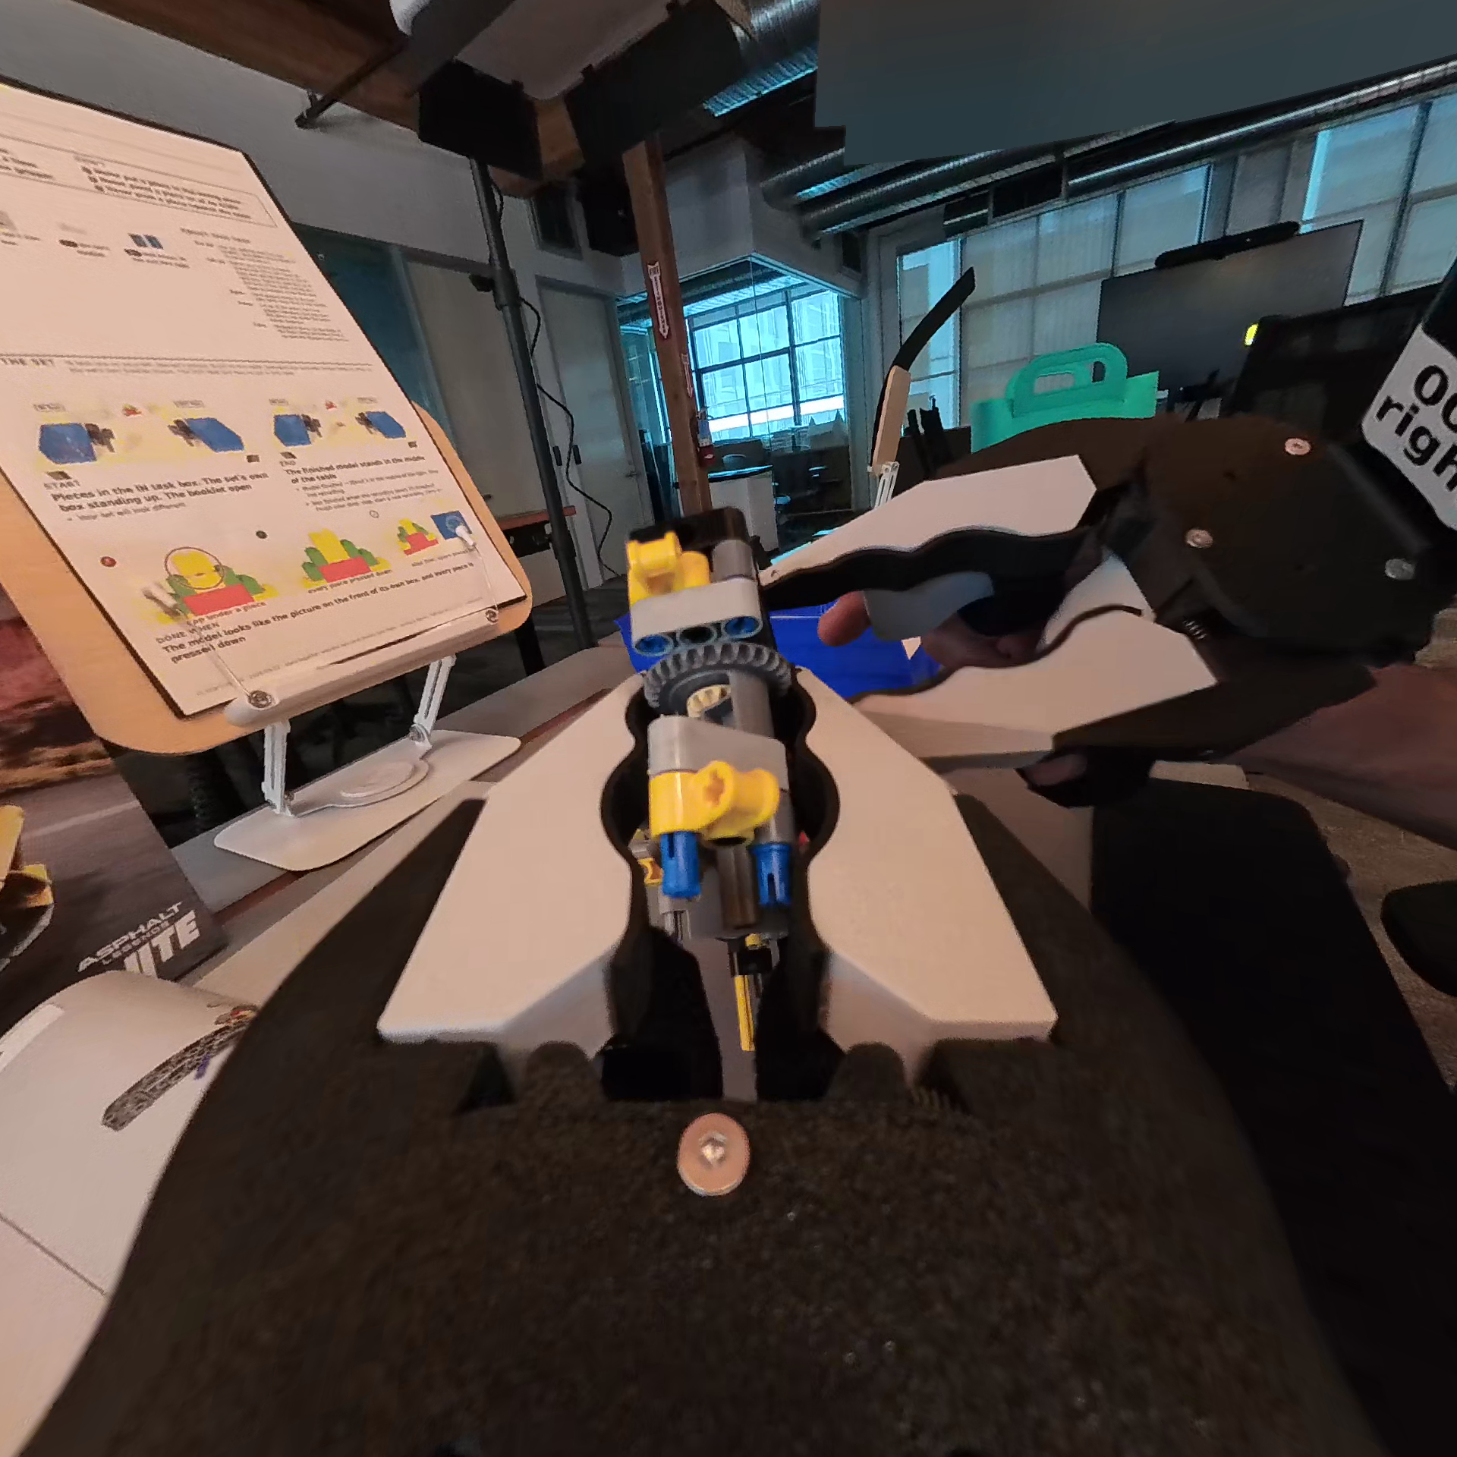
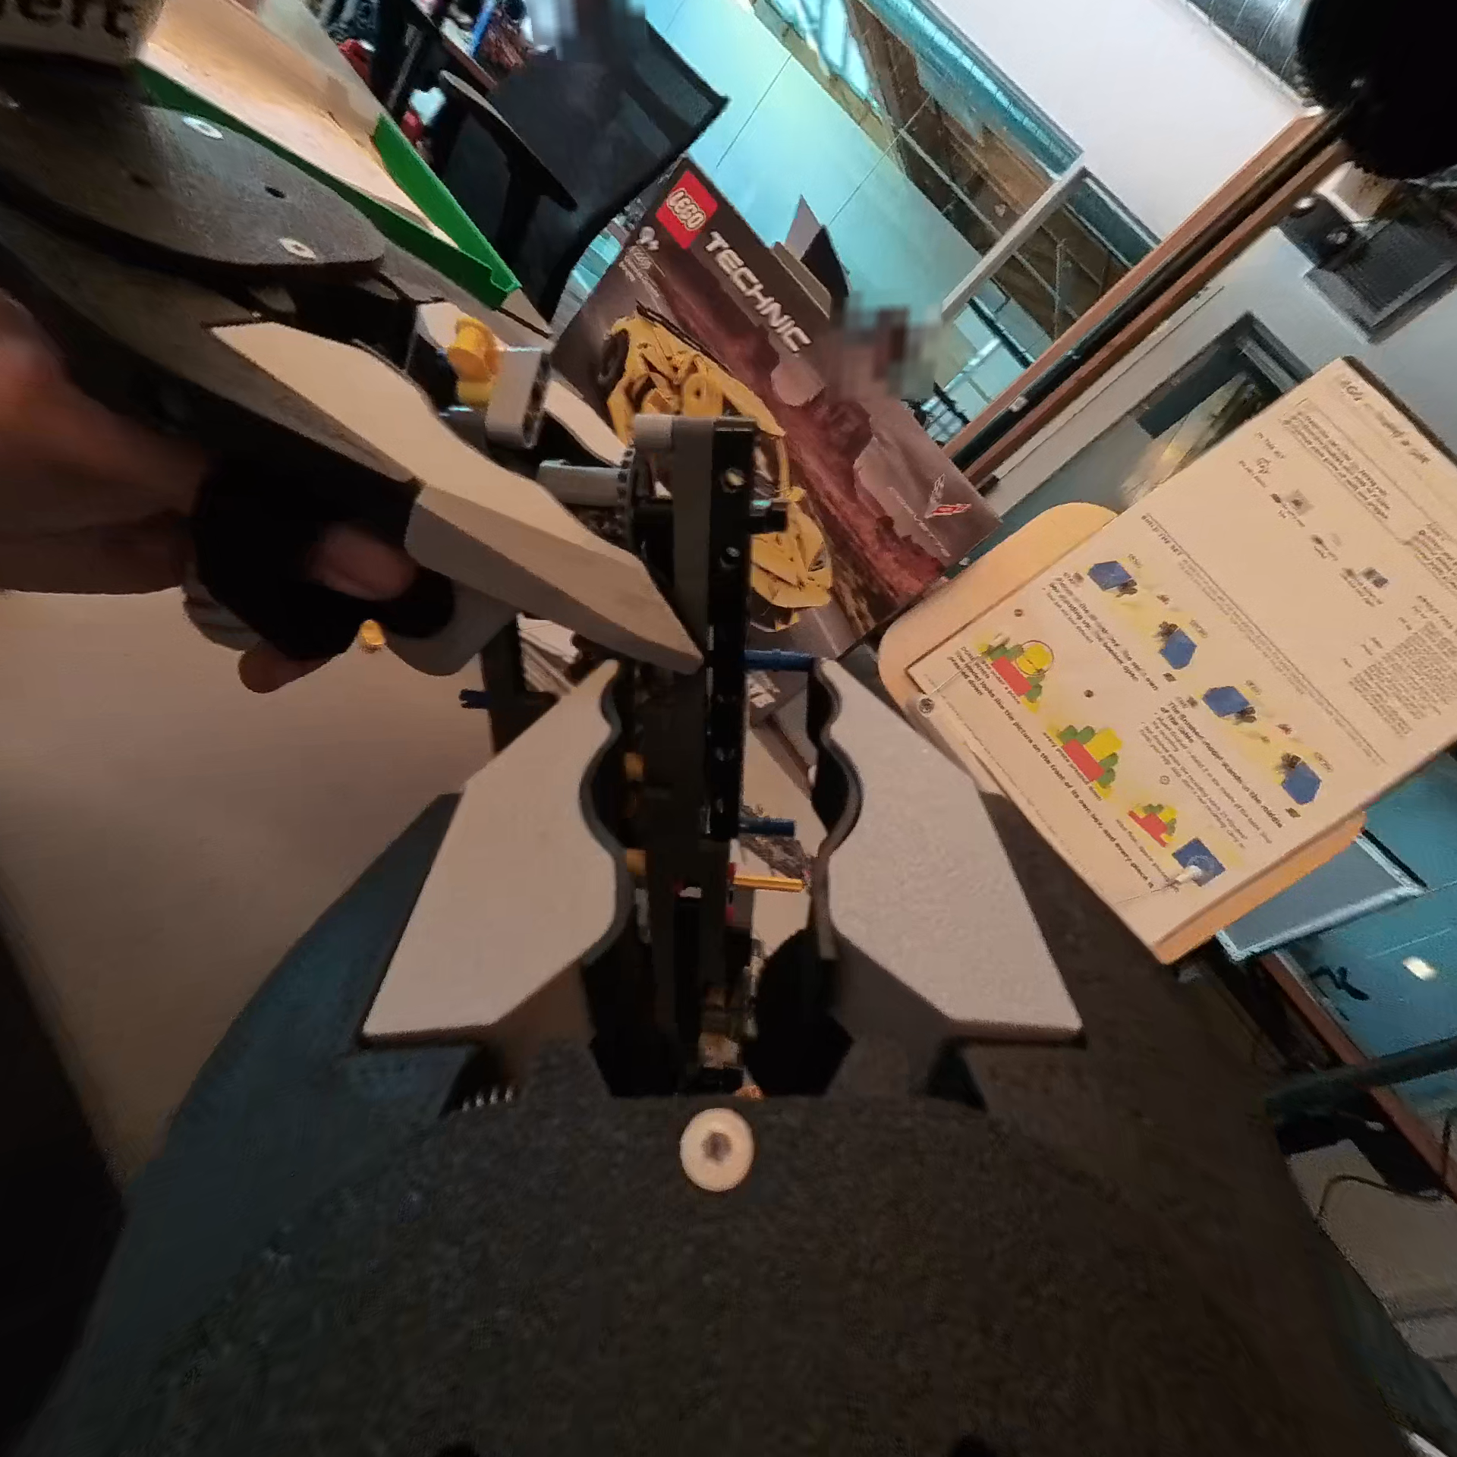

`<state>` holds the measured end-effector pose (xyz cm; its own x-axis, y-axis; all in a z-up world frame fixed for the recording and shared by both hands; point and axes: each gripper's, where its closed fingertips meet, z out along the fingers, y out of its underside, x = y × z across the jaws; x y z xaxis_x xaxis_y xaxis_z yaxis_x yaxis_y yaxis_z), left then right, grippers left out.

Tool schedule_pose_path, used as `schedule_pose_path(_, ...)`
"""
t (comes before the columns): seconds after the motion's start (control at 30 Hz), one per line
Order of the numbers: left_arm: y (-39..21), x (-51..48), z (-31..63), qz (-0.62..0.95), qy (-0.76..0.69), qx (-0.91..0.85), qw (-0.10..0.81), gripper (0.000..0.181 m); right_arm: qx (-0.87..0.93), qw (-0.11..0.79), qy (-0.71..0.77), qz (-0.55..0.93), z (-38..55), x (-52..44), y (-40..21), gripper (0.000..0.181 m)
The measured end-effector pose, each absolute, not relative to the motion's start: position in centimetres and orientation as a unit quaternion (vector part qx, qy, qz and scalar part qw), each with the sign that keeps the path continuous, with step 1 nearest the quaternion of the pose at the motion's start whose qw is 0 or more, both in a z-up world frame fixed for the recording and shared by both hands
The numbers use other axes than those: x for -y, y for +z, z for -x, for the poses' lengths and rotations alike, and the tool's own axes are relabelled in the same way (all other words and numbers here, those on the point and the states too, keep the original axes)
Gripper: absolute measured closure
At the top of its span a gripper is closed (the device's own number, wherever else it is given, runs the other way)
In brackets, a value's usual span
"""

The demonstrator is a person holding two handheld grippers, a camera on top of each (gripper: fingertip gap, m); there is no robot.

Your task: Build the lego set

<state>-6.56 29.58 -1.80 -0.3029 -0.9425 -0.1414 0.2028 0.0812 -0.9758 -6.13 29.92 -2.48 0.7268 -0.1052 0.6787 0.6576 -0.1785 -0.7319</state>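
A lego assembly (image 1: 713, 796) of grey beams, yellow connectors, blue pins and a black gear is held up in the air. My left gripper (image 1: 713, 694) is shut on its grey and yellow end. The right gripper (image 1: 816, 631) comes in from the right at the assembly's far end. In the right wrist view the assembly's long black beam (image 2: 725, 631) runs between the fingers of my right gripper (image 2: 713, 670). The beam lies against one pad and its blue pins and yellow axle reach the other. The left gripper (image 2: 646, 552) enters from the upper left, held by a gloved hand (image 2: 315, 568).
An instruction sheet on a white stand (image 1: 236, 473) is at the left; it also shows in the right wrist view (image 2: 1183, 670). The set's box (image 2: 788, 441) stands behind the assembly. A blue bin (image 1: 859, 662) and the pale table (image 2: 197, 749) are below. A white booklet (image 1: 79, 1143) lies near. Both grippers' tips are close together, under 4 cm apart.
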Motion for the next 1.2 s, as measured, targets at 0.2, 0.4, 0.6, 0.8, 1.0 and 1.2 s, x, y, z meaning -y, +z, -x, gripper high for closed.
schedule_pose_path(0.2,-2.03,-30.00,6.44,0.379,-0.615,-0.539,0.434,0.149,0.213,0.601,-0.328,0.697,6.05,-30.51,-2.29,0.143)
schedule_pose_path(0.4,-1.99,-30.13,6.43,0.384,-0.615,-0.529,0.440,0.150,0.211,0.598,-0.335,0.697,5.74,-30.78,-2.39,0.149)
schedule_pose_path(0.6,-1.76,-29.90,6.39,0.378,-0.614,-0.531,0.445,0.152,0.202,0.604,-0.328,0.697,5.72,-30.59,-2.32,0.151)
schedule_pose_path(0.8,-1.65,-29.63,6.50,0.373,-0.614,-0.535,0.444,0.153,0.211,0.606,-0.334,0.691,5.93,-30.33,-2.24,0.151)
schedule_pose_path(1.0,-1.49,-29.51,6.59,0.373,-0.617,-0.532,0.444,0.154,0.206,0.609,-0.333,0.690,6.35,-30.23,-2.34,0.159)
schedule_pose_path(1.2,-1.55,-29.72,6.53,0.375,-0.621,-0.530,0.439,0.153,0.203,0.614,-0.320,0.692,6.28,-30.52,-2.43,0.159)
